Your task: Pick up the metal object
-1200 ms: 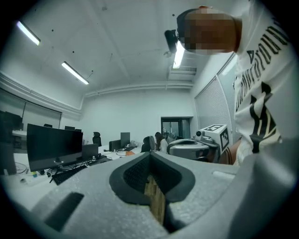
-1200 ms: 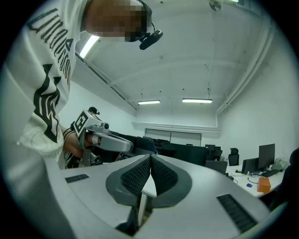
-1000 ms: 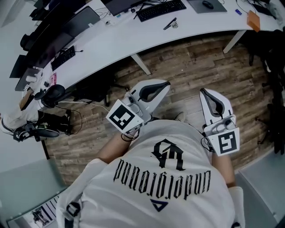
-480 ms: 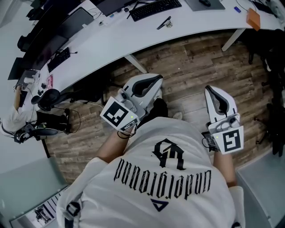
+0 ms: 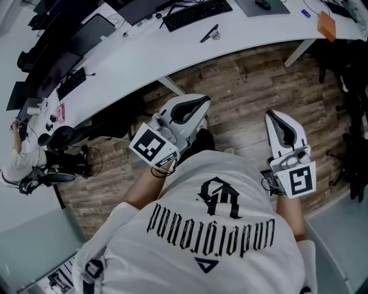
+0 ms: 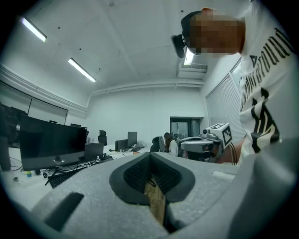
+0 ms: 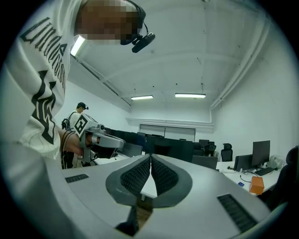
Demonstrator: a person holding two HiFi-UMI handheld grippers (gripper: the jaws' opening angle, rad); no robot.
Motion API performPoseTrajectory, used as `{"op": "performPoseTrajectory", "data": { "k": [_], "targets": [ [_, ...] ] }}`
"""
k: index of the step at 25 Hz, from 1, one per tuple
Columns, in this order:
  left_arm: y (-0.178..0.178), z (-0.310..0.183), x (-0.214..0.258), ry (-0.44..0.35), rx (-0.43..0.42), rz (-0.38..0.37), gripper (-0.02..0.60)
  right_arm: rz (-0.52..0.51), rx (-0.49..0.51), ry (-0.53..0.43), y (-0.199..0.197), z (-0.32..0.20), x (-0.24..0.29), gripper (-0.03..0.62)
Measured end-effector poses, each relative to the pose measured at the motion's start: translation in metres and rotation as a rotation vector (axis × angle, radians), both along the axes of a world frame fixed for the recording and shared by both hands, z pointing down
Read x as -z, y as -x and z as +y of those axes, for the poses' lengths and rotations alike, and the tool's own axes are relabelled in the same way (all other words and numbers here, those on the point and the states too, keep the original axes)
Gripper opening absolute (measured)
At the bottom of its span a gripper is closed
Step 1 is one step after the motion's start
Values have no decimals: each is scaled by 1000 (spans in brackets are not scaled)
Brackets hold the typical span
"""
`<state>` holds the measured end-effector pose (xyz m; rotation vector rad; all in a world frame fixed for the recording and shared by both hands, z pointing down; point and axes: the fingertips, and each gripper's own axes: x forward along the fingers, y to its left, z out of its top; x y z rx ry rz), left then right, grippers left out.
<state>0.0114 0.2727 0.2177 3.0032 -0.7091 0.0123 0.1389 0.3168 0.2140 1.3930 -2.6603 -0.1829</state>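
Left gripper (image 6: pixel 150 158) first: jaw tips pressed together, nothing caught between the ribbed pads, just a sliver of wooden floor (image 6: pixel 156 205) showing through the slot below them. Right gripper (image 7: pixel 150 159) is the same, pads meeting and nothing in its grasp. Both are held level in front of the person's white printed shirt (image 5: pixel 213 229), above the floor planks. In the head view the left one angles toward the upper right and the right one points straight up the picture, the two well apart from each other.

Out beyond them runs the curved white counter (image 5: pixel 144 57), and there lies the metal object (image 5: pixel 215 34): small, shiny, just beside a dark slender thing (image 5: pixel 207 33), and well away from both grippers. It is too small to make out more. A black keyboard (image 5: pixel 196 11) lies near it, farther back on the counter. An orange item (image 5: pixel 327 26) sits toward the counter's right end, and dark monitors (image 5: pixel 89 31) line its left stretch.
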Motion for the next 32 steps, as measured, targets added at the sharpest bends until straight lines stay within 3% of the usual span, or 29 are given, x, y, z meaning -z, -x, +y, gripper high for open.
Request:
{"op": "performPoseTrajectory", "data": {
  "k": [6, 21, 32],
  "targets": [
    [10, -41, -7, 12, -19, 3, 14, 7, -4, 1, 17, -48, -4, 15],
    [88, -188, -5, 20, -54, 3, 14, 1, -29, 19, 102, -205, 1, 17],
    [111, -230, -1, 14, -85, 6, 14, 13, -38, 47, 133, -242, -7, 17]
  ]
}}
